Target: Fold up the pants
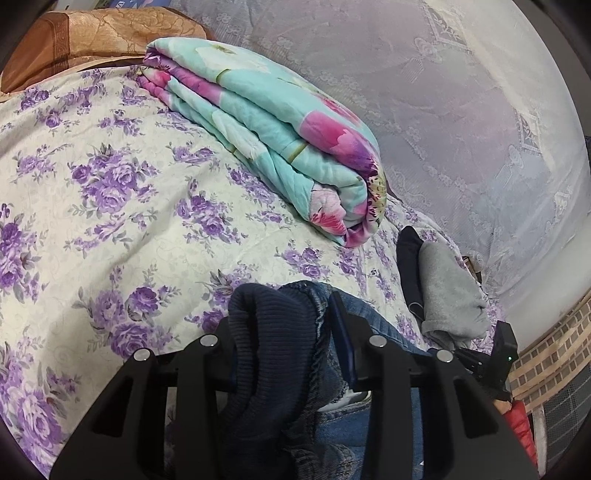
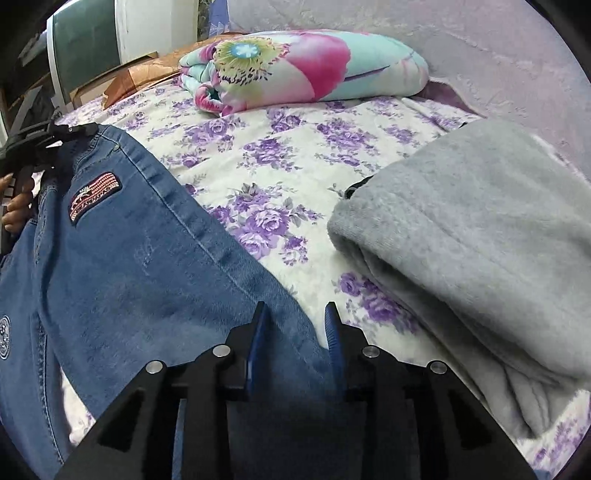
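The blue jeans (image 2: 129, 266) stretch across the flowered bed from upper left to bottom centre in the right wrist view. They carry a flag patch (image 2: 95, 195). My left gripper (image 1: 284, 317) is shut on their dark ribbed waistband (image 1: 269, 332), which bunches up and hides the left finger. In the right wrist view this left gripper (image 2: 70, 131) sits at the far left, with a hand (image 2: 16, 206) below it. My right gripper (image 2: 295, 321) points down at the lower end of the jeans. Its blue pads stand apart, with flat denim lying between them and no visible pinch.
A folded grey fleece garment (image 2: 480, 240) lies on the bed right of the jeans. A folded turquoise and pink quilt (image 1: 277, 140) sits at the back of the purple-flowered sheet (image 1: 110, 184). A brown pillow (image 1: 92, 33) and a lace netting (image 1: 443, 110) bound the bed.
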Motion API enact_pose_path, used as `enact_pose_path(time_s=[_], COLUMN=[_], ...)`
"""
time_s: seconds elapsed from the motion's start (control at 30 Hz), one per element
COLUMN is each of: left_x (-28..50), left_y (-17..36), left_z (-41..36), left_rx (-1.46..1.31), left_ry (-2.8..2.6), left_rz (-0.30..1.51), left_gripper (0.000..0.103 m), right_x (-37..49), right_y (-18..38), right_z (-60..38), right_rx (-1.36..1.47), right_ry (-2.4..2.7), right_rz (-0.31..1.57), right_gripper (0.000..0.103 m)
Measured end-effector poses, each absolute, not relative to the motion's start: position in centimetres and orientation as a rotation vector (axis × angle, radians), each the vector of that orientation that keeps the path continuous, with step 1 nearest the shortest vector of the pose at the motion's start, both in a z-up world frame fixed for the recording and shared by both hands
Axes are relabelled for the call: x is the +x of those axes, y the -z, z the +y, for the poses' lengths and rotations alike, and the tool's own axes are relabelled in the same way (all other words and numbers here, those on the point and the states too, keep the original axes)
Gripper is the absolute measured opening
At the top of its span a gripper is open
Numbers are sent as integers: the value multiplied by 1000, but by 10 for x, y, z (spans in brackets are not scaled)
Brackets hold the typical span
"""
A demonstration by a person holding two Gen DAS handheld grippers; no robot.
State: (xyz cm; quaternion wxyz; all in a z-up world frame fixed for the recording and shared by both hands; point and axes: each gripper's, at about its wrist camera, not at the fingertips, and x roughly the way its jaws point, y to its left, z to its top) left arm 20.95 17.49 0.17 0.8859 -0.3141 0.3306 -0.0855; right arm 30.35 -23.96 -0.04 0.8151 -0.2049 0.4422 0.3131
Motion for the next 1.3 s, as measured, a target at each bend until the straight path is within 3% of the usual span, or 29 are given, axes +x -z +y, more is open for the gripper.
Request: enact_pose_path(time_s=[0.1,0.17,0.23,0.57,1.07,1.17,1.23,1.3], left_x=[211,212,213,208,139,106,86,61], left_y=[0,1,2,-1,-32,-30,-26,-17], left_z=[176,177,178,178,179,181,186,193], left_rx=[-660,-670,-673,-669,-704,-740,-769,-802], left_ry=[185,196,201,197,361,397,388,380], left_rz=[693,693,689,652,465,438,436,442], left_gripper=[37,37,37,34,30,40,55,60], right_x=[296,288,283,244,94,54,27,3], right_y=[2,1,-2,-30,-95,-94,-89,-80], right_z=[-238,-235,-236,-240,-231,-235,-236,-236], right_rx=[-450,-480,-503,-433,-465,-449,-441,-436], right_ry=[-694,-700,-706,-600,-473,-477,-485,-509], right_rz=[913,891,868,768,601,581,574,581], right_gripper=[21,9,6,5,5,5,5,5])
